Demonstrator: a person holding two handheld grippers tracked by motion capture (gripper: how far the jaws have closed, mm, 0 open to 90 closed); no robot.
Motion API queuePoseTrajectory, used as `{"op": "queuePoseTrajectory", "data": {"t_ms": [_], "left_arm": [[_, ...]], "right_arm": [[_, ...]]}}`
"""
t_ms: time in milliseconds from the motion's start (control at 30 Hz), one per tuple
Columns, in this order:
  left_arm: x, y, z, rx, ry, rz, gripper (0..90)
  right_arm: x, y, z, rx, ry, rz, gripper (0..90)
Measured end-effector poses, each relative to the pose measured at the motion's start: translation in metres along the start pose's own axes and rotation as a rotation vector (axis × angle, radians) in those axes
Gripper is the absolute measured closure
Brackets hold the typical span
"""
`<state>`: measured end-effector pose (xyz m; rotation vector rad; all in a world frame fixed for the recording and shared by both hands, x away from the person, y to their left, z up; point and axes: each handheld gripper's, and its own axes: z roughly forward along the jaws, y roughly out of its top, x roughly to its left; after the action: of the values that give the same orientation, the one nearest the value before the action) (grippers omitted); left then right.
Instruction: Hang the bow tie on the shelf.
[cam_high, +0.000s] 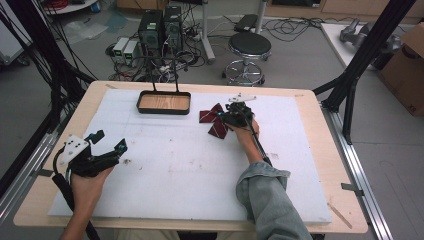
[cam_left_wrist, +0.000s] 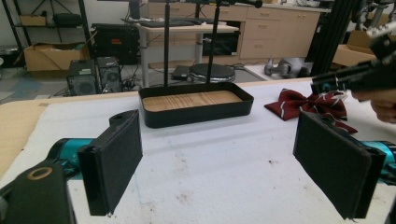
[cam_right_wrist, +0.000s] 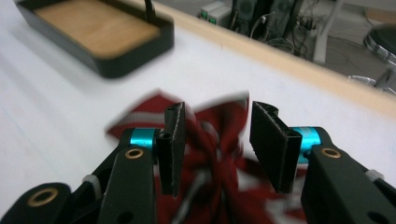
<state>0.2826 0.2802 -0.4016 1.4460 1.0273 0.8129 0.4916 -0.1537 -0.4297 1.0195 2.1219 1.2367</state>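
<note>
A dark red bow tie (cam_high: 211, 120) with white stripes lies on the white mat, right of a black tray (cam_high: 164, 109) with a wooden floor. My right gripper (cam_high: 226, 118) hangs low over the bow tie, open. In the right gripper view its jaws (cam_right_wrist: 217, 144) stand on either side of the bow's middle, not closed on the cloth (cam_right_wrist: 140, 117). My left gripper (cam_high: 110, 141) rests at the mat's left side, far from the bow. It is wide open (cam_left_wrist: 224, 158) with nothing between its pads (cam_left_wrist: 116, 156). From there the tray (cam_left_wrist: 196, 116) and the bow tie (cam_left_wrist: 306, 103) lie ahead.
The tray (cam_right_wrist: 116, 65) carries two thin black uprights at its back. The white mat (cam_high: 190, 165) covers most of the wooden table (cam_high: 310, 97). A stool (cam_high: 249, 47), computer cases and cables sit on the floor beyond the far edge.
</note>
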Motion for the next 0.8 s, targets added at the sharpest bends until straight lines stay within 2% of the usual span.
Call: {"op": "queuePoseTrajectory", "data": {"t_ms": [67, 100, 167, 200, 233, 333, 367, 433, 533, 600, 700, 733, 800], "left_arm": [[0.0, 0.0, 0.0, 0.0, -0.002, -0.001, 15.9], [0.001, 0.0, -0.001, 0.0, -0.002, -0.005, 15.9], [0.002, 0.0, -0.005, -0.006, 0.002, -0.007, 15.9], [0.002, 0.0, -0.005, -0.006, 0.002, -0.007, 15.9], [0.004, 0.0, -0.008, -0.011, 0.008, -0.01, 15.9], [0.005, -0.001, -0.009, -0.009, 0.01, -0.013, 15.9], [0.005, -0.002, -0.01, -0.002, 0.011, -0.013, 15.9], [0.004, -0.003, -0.01, -0.002, 0.012, -0.013, 15.9], [0.004, -0.002, -0.011, -0.004, 0.011, -0.011, 15.9], [0.004, -0.002, -0.011, -0.003, 0.011, -0.012, 15.9], [0.003, -0.002, -0.009, -0.002, 0.008, -0.012, 15.9], [0.002, -0.002, -0.008, -0.006, 0.005, -0.017, 15.9], [0.002, -0.002, -0.006, -0.004, 0.001, -0.016, 15.9]], "right_arm": [[0.0, 0.006, 0.001, -0.004, 0.004, 0.004, 53.7], [-0.001, 0.009, 0.003, 0.003, 0.022, 0.013, 52.8], [0.003, 0.006, 0.013, 0.083, 0.018, -0.029, 53.0], [0.003, 0.006, 0.013, 0.083, 0.018, -0.029, 53.0], [0.001, -0.001, 0.019, 0.145, 0.022, -0.029, 53.9], [-0.001, -0.007, 0.025, 0.206, 0.008, -0.015, 57.7], [-0.001, -0.008, 0.026, 0.209, 0.005, -0.012, 59.9], [-0.001, -0.008, 0.026, 0.211, 0.005, 0.008, 70.1], [0.001, -0.005, 0.024, 0.22, -0.008, -0.013, 75.1], [-0.001, -0.002, 0.02, 0.194, 0.0, 0.012, 75.6], [-0.004, 0.009, 0.008, 0.103, 0.028, 0.08, 75.6], [-0.004, 0.009, 0.008, 0.103, 0.028, 0.08, 75.6], [-0.006, 0.02, -0.005, 0.016, 0.052, 0.117, 75.6]]}}
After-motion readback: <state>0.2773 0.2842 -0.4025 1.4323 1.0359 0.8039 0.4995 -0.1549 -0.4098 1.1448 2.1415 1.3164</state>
